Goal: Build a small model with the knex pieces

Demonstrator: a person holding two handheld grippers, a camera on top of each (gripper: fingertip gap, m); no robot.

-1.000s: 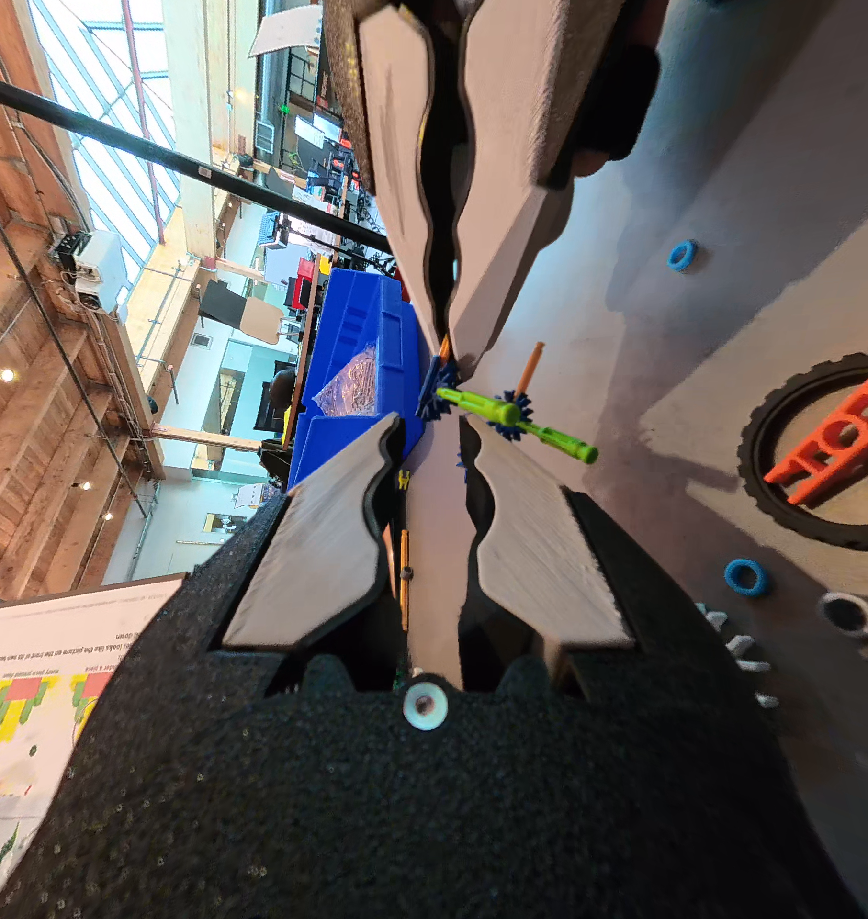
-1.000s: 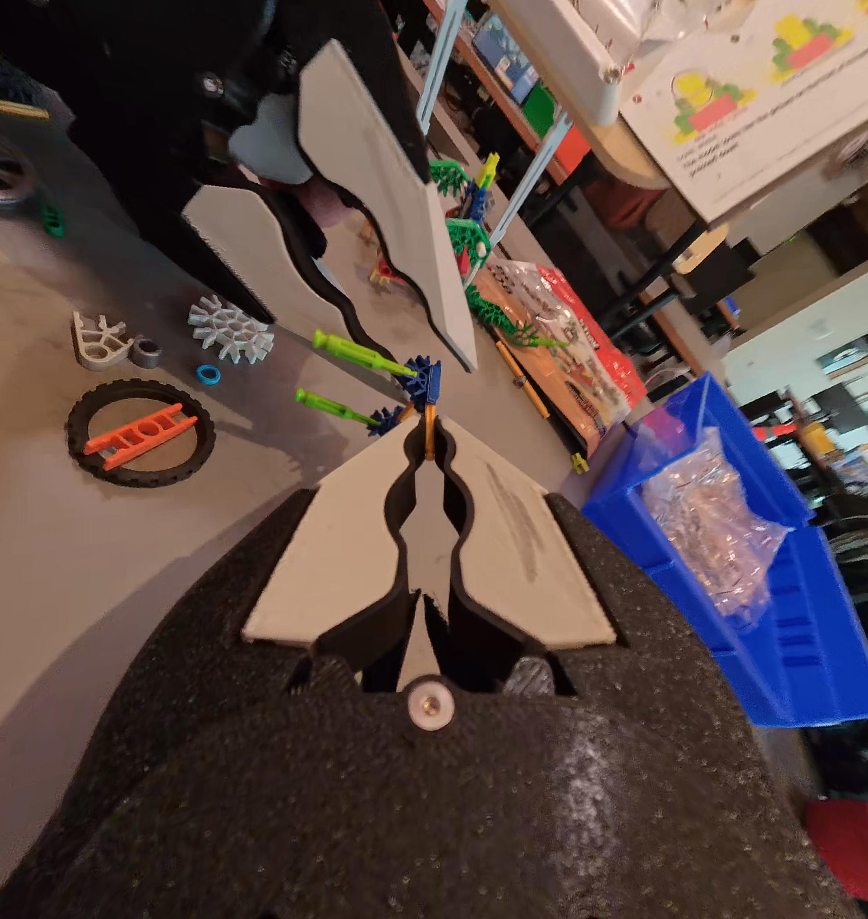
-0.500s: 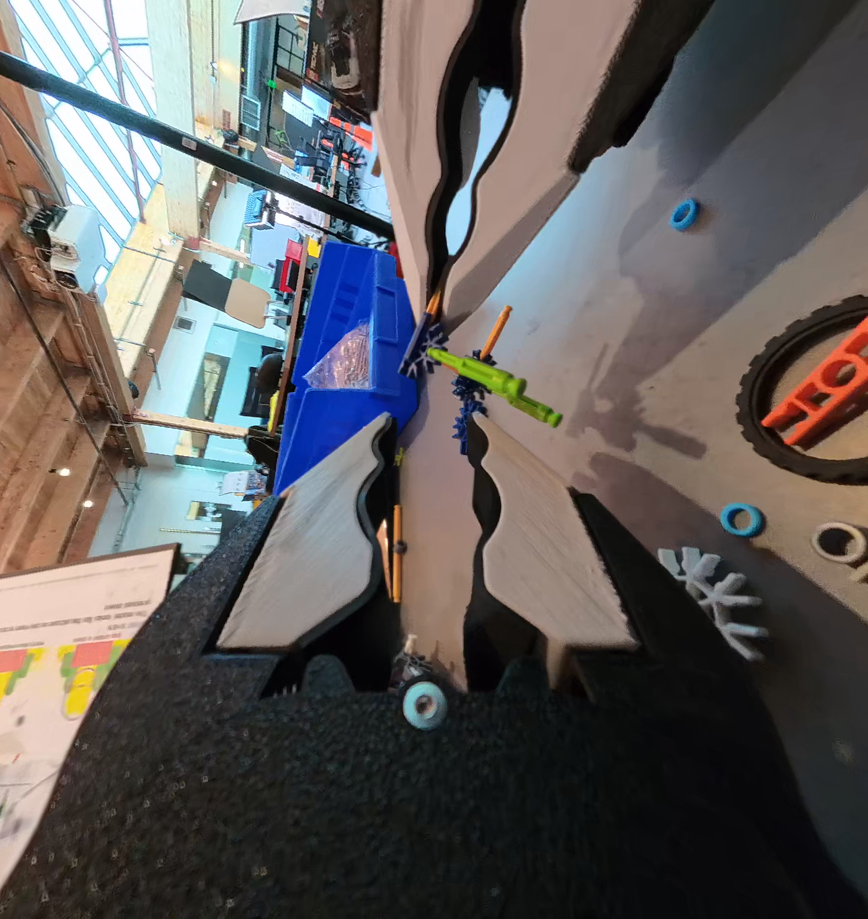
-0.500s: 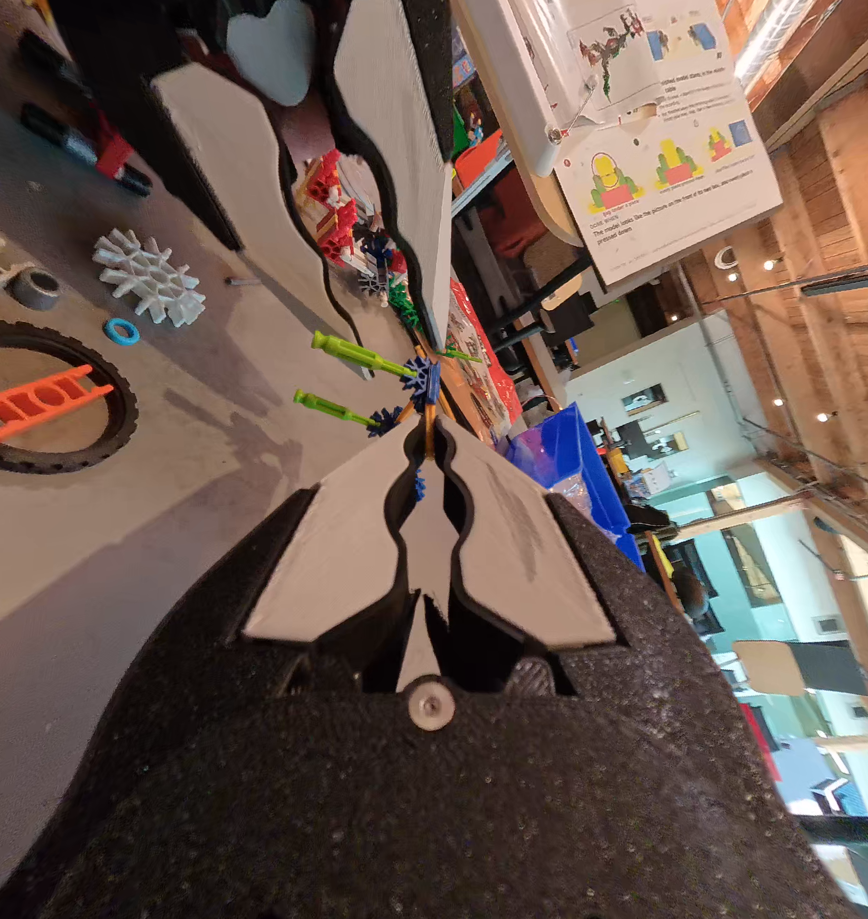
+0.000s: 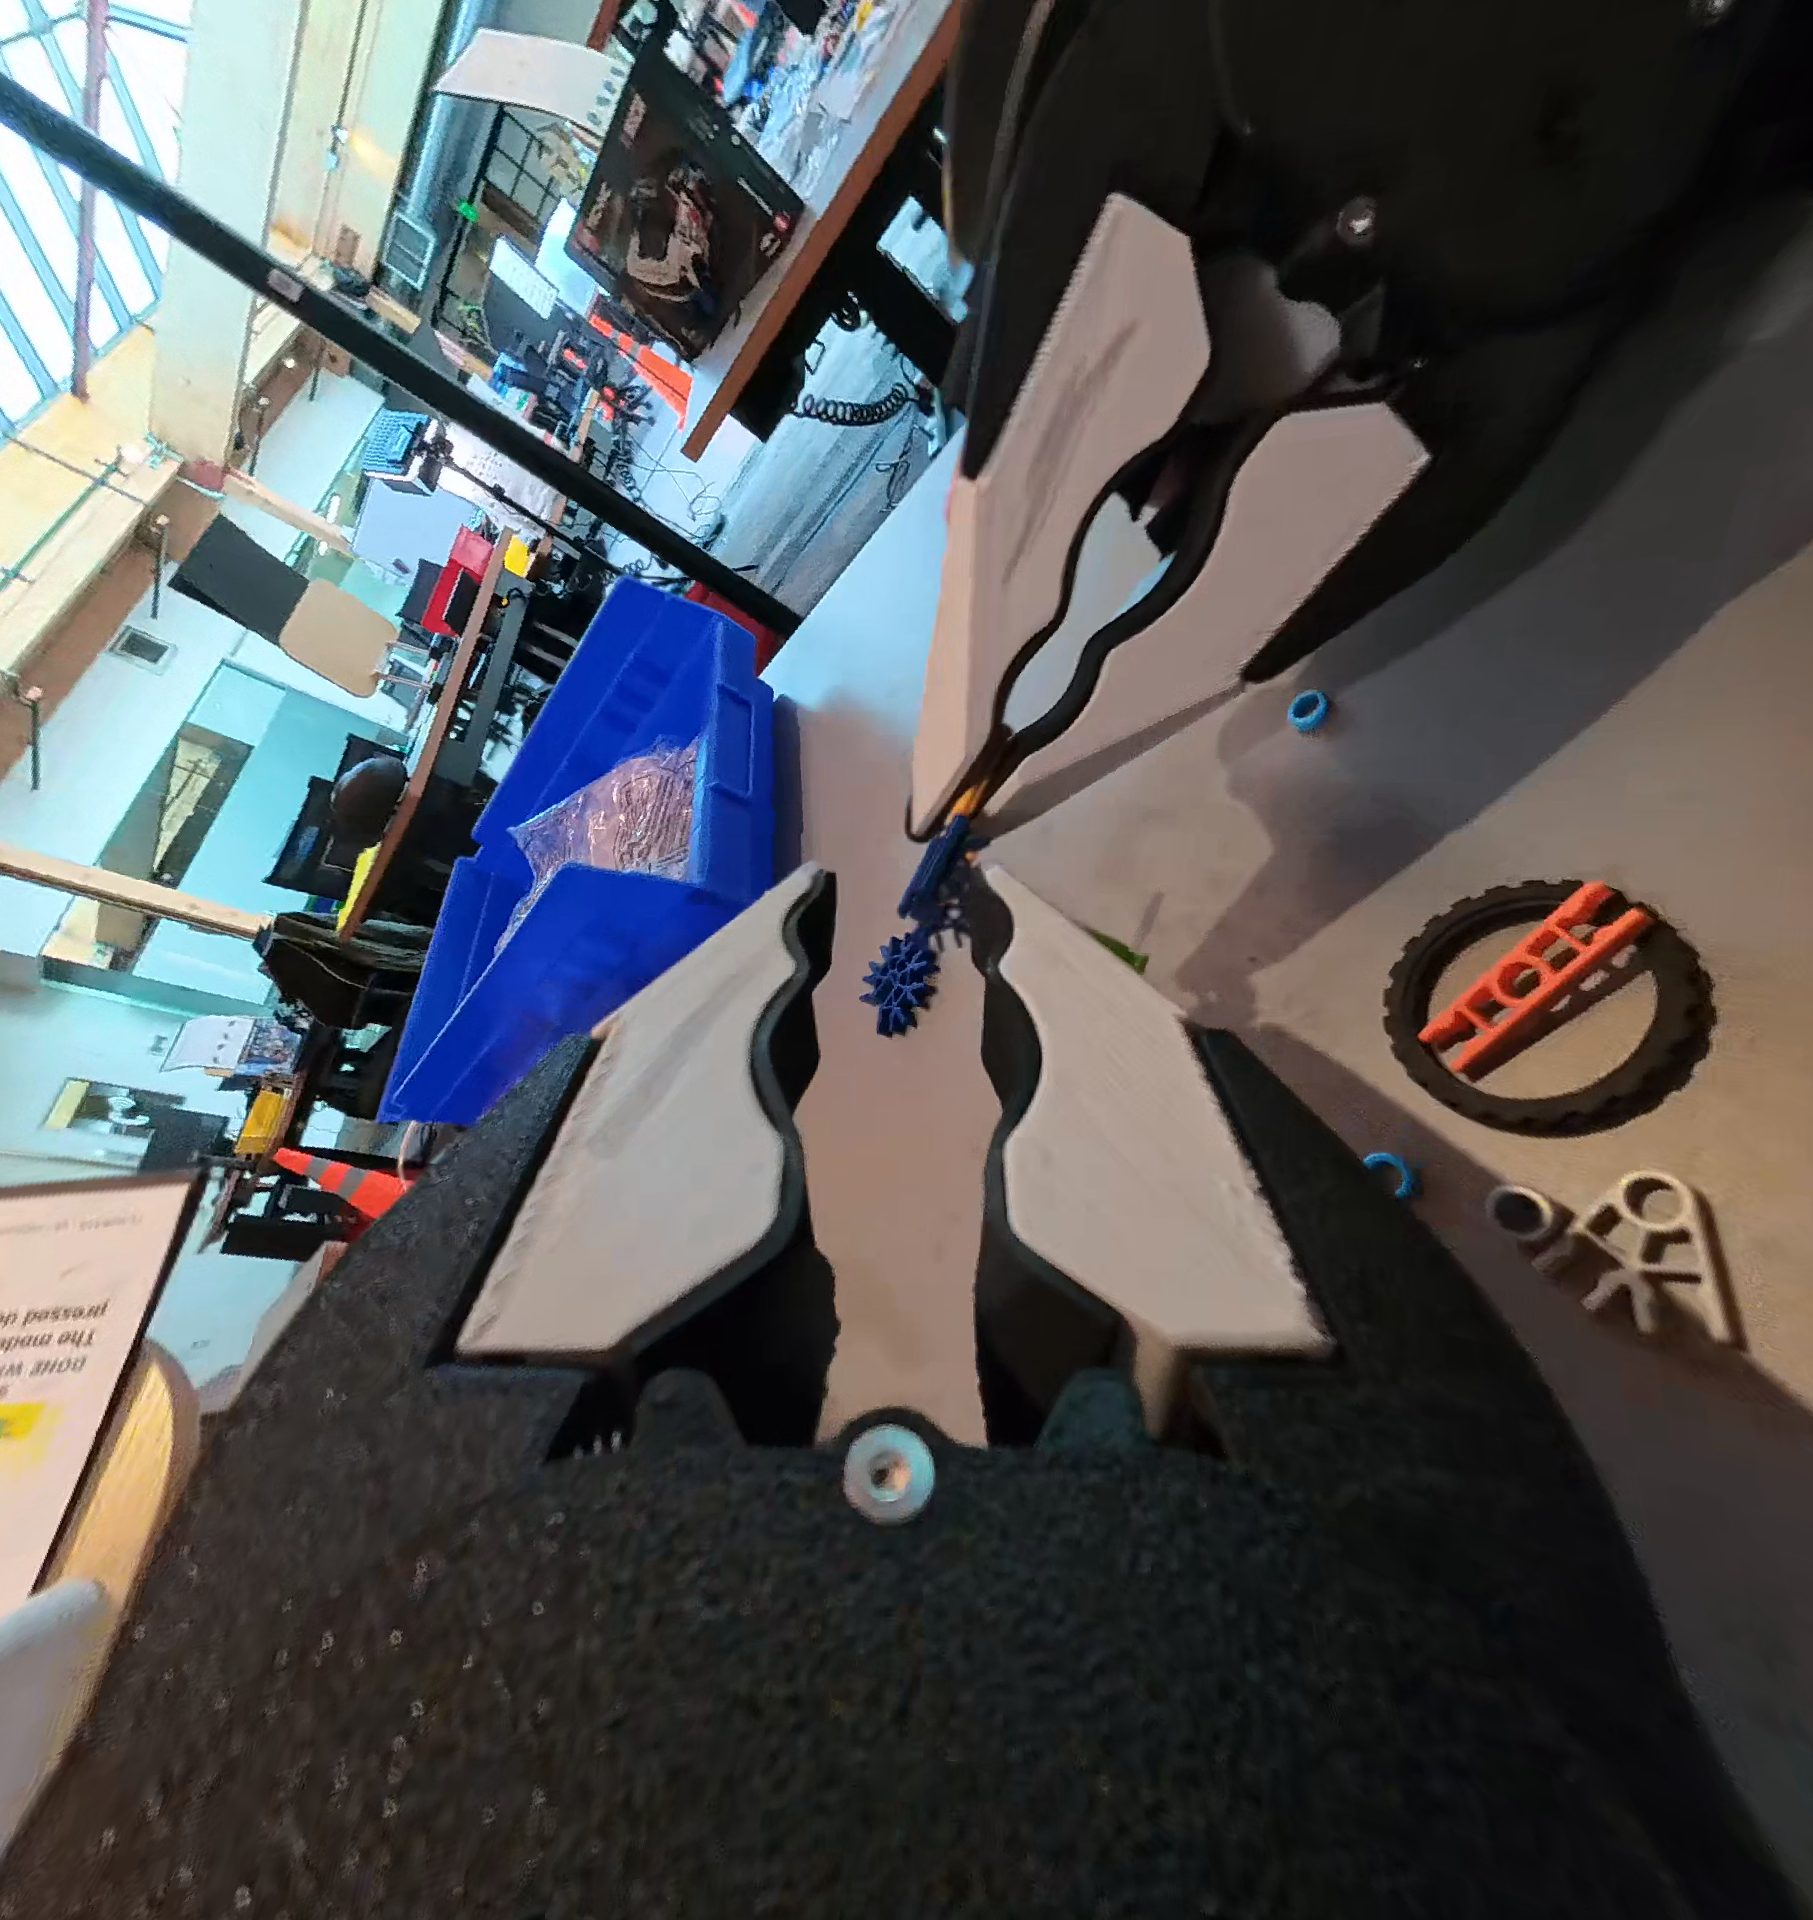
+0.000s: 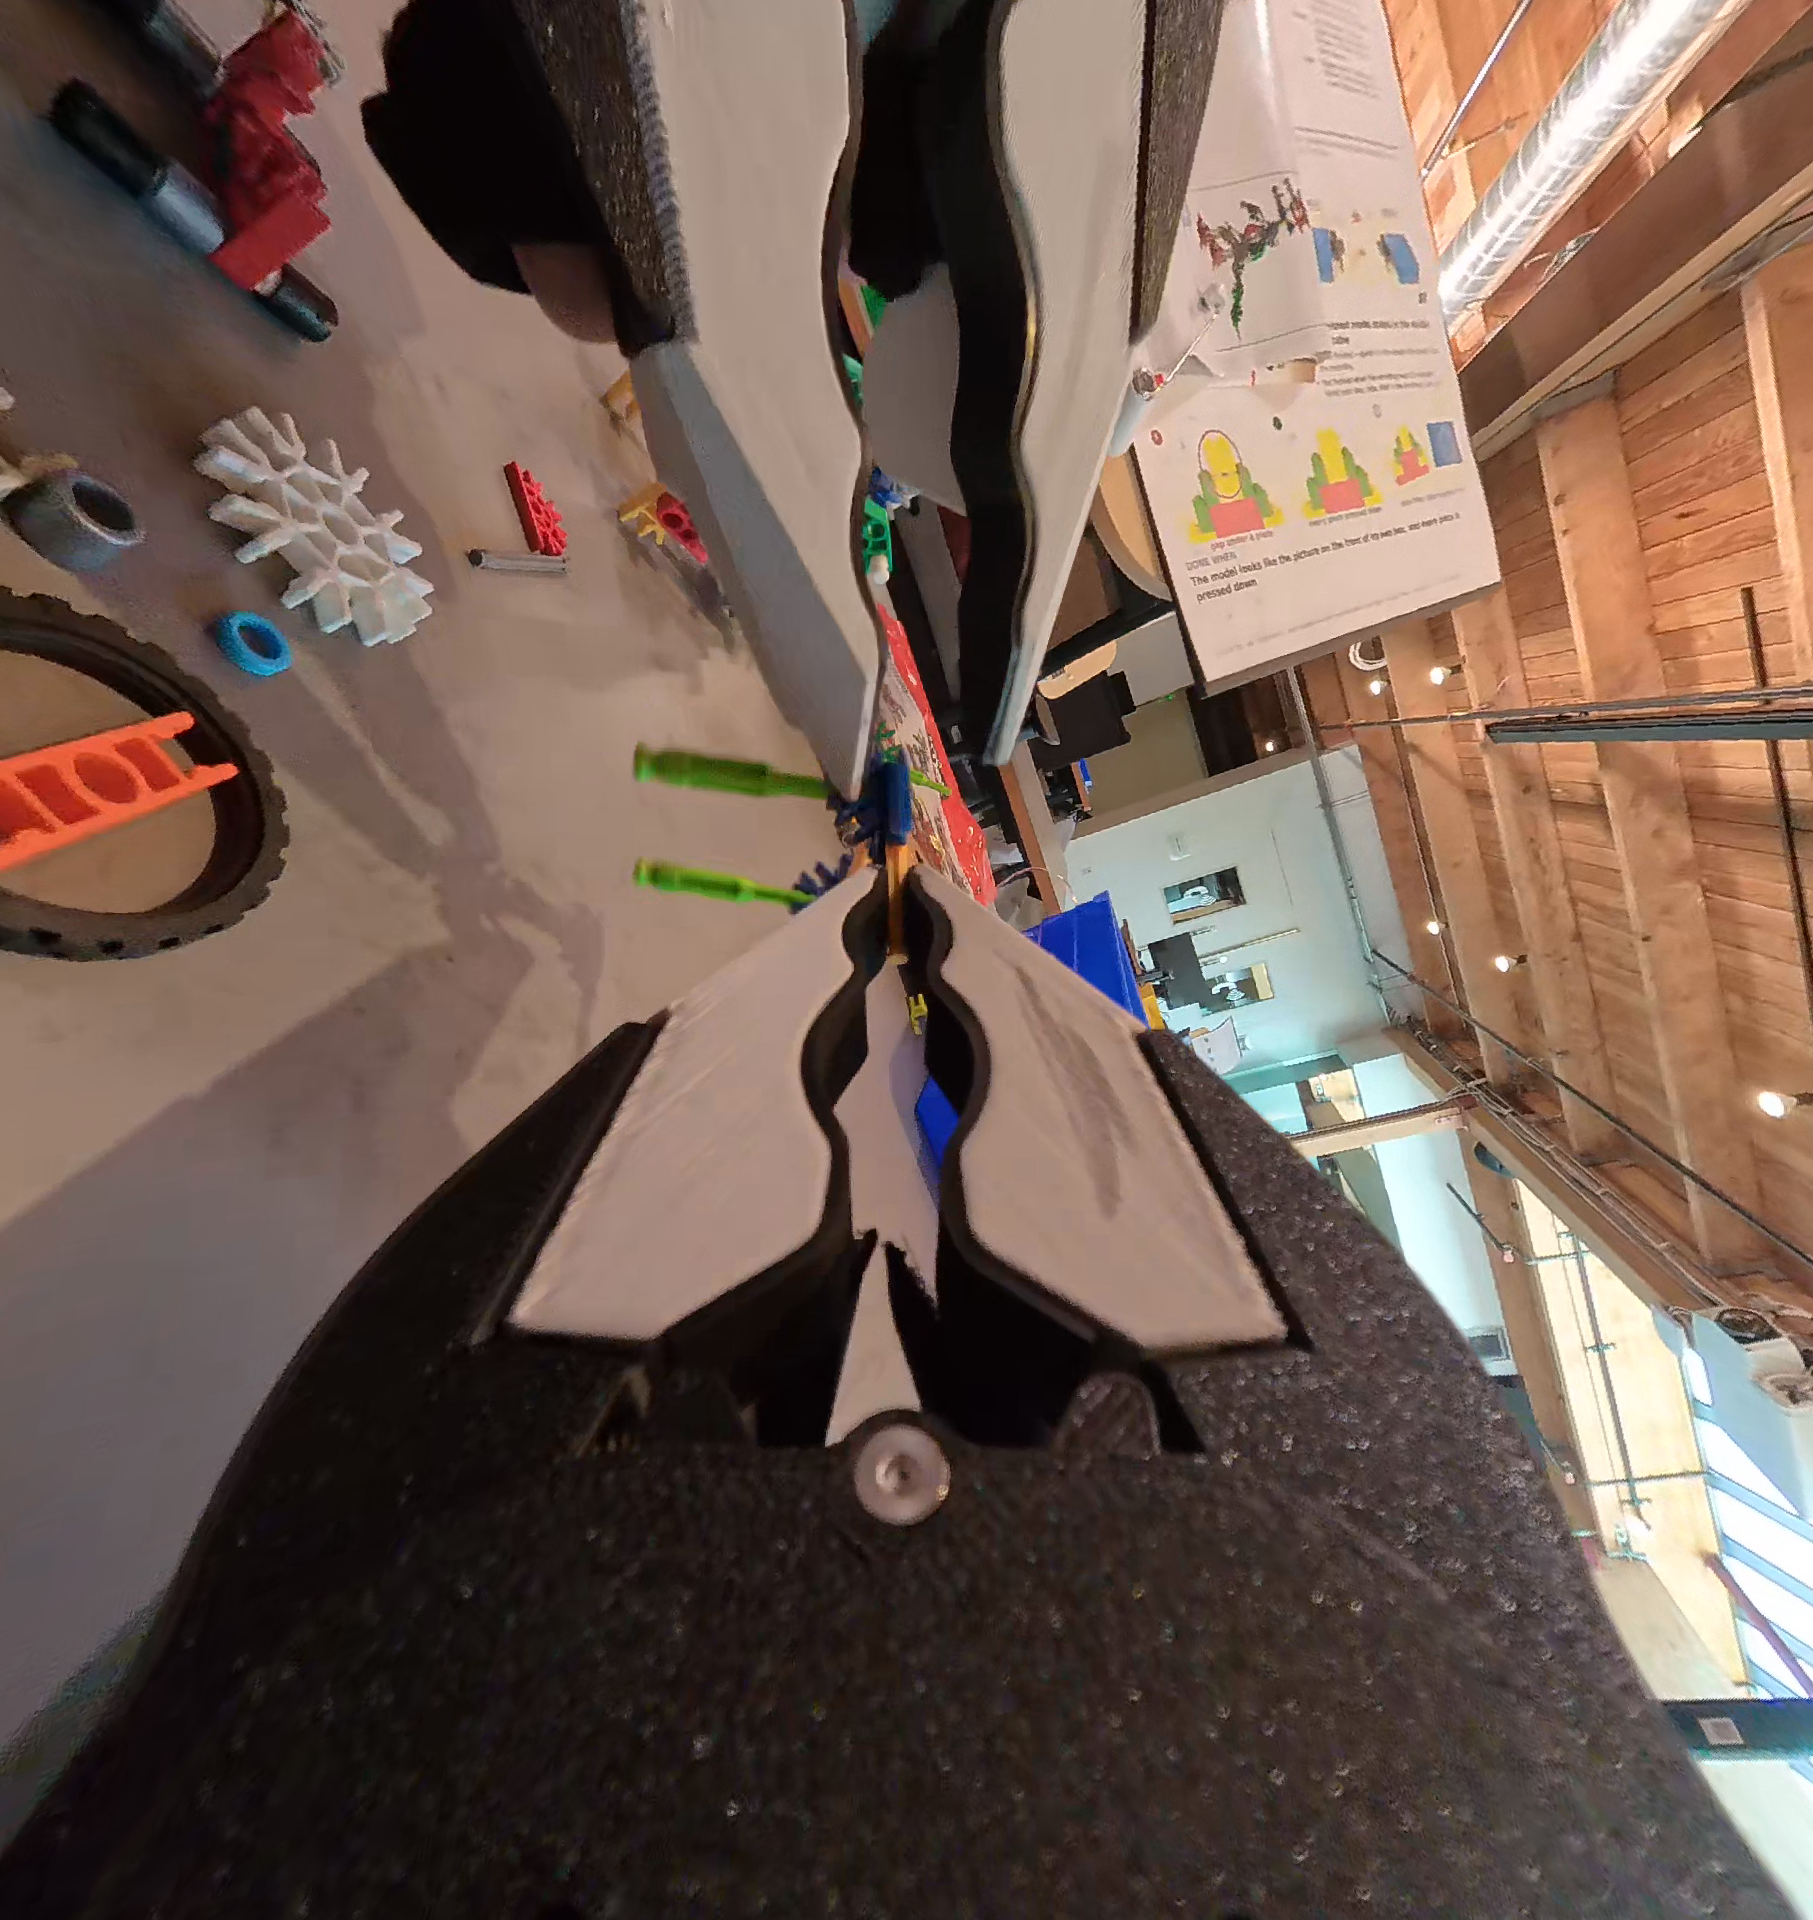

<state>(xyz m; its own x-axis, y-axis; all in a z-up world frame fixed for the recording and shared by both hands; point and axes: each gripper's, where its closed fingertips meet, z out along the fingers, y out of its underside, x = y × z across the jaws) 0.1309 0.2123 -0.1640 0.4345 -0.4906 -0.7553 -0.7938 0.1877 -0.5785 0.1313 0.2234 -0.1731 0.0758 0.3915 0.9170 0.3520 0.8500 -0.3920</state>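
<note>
My right gripper [image 6: 894, 881] is shut on a thin orange rod [image 6: 895, 909] of a small toy assembly held above the grey table. The assembly has dark blue snowflake connectors [image 6: 889, 795] and two green rods [image 6: 725, 774] that stick out to the left. My left gripper [image 5: 907, 888] is open, and its fingertips stand either side of the blue connectors [image 5: 902, 982] without clamping them. In the left wrist view the right gripper [image 5: 959, 816] comes in from above, pinching the orange rod [image 5: 969, 798]. In the right wrist view the left gripper [image 6: 928, 764] hangs open from above.
A black tyre [image 5: 1702, 987] with an orange piece [image 5: 1536, 987] inside lies on the table [image 5: 1660, 779]. Near it are a white snowflake connector [image 6: 320, 530], small blue rings [image 6: 253, 644], a grey sleeve [image 6: 81, 520] and a grey-white connector [image 5: 1650, 1262]. A blue bin [image 5: 611, 831] stands beyond; red bricks [image 6: 268, 177] lie farther off. Less than 4 cm separates the two grippers' tips.
Both grippers have turned and the left gripper has closed in, so its open fingers now flank the blue connectors. The right gripper has kept its hold on the orange rod.
</note>
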